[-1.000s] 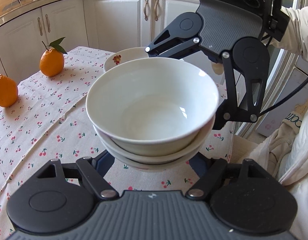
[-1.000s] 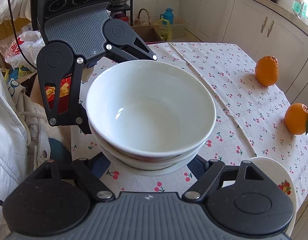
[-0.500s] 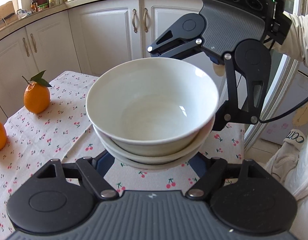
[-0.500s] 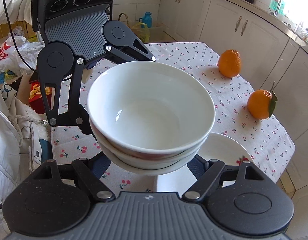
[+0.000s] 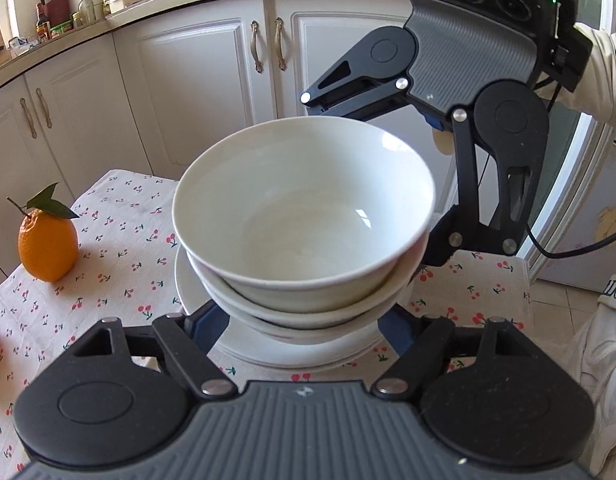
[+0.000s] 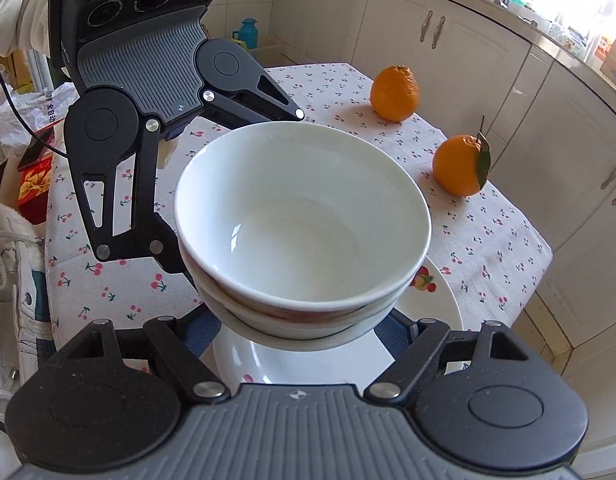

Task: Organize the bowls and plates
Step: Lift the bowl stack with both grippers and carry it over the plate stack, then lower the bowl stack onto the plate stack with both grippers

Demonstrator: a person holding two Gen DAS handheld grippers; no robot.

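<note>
Above the plate (image 6: pixel 439 300) — both jaws clamped on the stacked bowls (image 5: pixel 304 216).

Cherry-print table (image 6: pixel 487 232) — bearing 2 oranges (image 6: pixel 459 164) and a white plate (image 6: pixel 435 300).

Wrist cams face each other, angled down, close on shared bowl stack (image 5: pixel 304 216) (image 6: pixel 304 220); plate (image 6: pixel 439 304) probably underneath.

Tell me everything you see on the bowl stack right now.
The bowl stack is two or three nested white glossy bowls, ceramic by the look, upright and empty. It is carried between the left gripper and the right gripper, jaws closed on opposite sides. It hangs over a white plate with a fruit print.
</note>
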